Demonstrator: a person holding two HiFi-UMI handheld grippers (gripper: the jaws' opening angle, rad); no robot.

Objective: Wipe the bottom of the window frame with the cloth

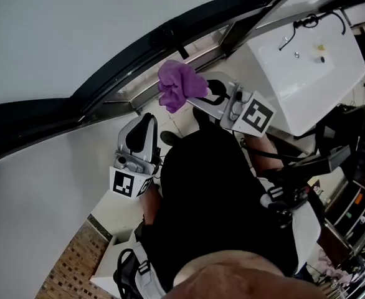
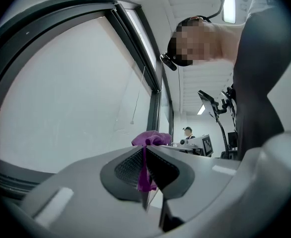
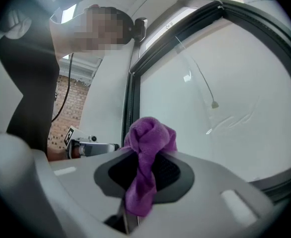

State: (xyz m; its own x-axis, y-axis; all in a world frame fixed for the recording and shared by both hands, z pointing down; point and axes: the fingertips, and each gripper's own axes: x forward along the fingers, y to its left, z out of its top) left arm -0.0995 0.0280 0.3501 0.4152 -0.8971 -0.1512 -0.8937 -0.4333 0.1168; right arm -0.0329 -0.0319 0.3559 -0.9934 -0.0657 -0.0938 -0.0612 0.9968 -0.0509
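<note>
A bunched purple cloth [image 1: 179,86] is held up just in front of the dark window frame [image 1: 132,64] and its grey bottom track [image 1: 146,87]. My right gripper [image 1: 201,93] is shut on the cloth. In the right gripper view the cloth [image 3: 148,138] bulges above the jaws and a tail hangs down between them [image 3: 144,170]. My left gripper [image 1: 146,124] sits lower left of the cloth, apart from it, and is shut with nothing in it. In the left gripper view the cloth [image 2: 153,139] shows beyond the jaws [image 2: 144,171] and through the thin slit between them.
A white box-shaped unit [image 1: 307,67] with cables stands to the right of the frame. A blind cord [image 3: 208,92] hangs in front of the glass. A brick wall [image 1: 70,266] is at the lower left. A distant person [image 2: 187,132] and a stand [image 2: 210,108] show down the room.
</note>
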